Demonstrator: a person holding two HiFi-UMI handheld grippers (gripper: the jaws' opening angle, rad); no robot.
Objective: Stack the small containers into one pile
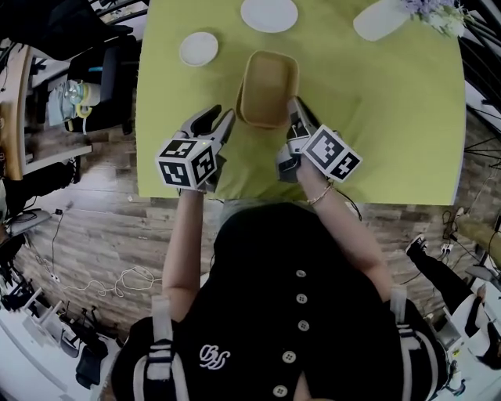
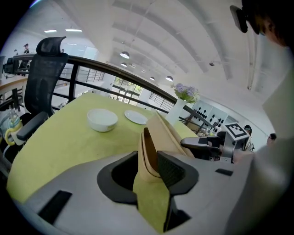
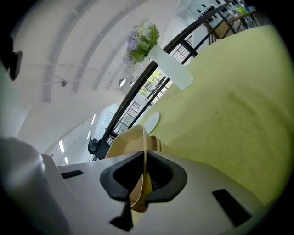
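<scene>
A tan rectangular container [image 1: 268, 86] sits on the yellow-green tablecloth [image 1: 391, 117], just ahead of the person. My left gripper [image 1: 219, 119] is at its near left corner. In the left gripper view the container's thick rim [image 2: 149, 147] fills the gap between the jaws, and my left gripper [image 2: 148, 166] is shut on it. At the near right corner my right gripper [image 1: 297, 111] holds the other side. The right gripper view shows the thin tan wall [image 3: 126, 142] pinched where my right gripper [image 3: 144, 170] is shut.
A white bowl [image 1: 199, 48] stands at the far left and a white plate [image 1: 268, 14] lies at the far middle. A white vase with flowers [image 1: 383, 19] is at the far right. The table's near edge [image 1: 313, 200] is close behind both grippers. An office chair [image 1: 109, 70] stands off the left side.
</scene>
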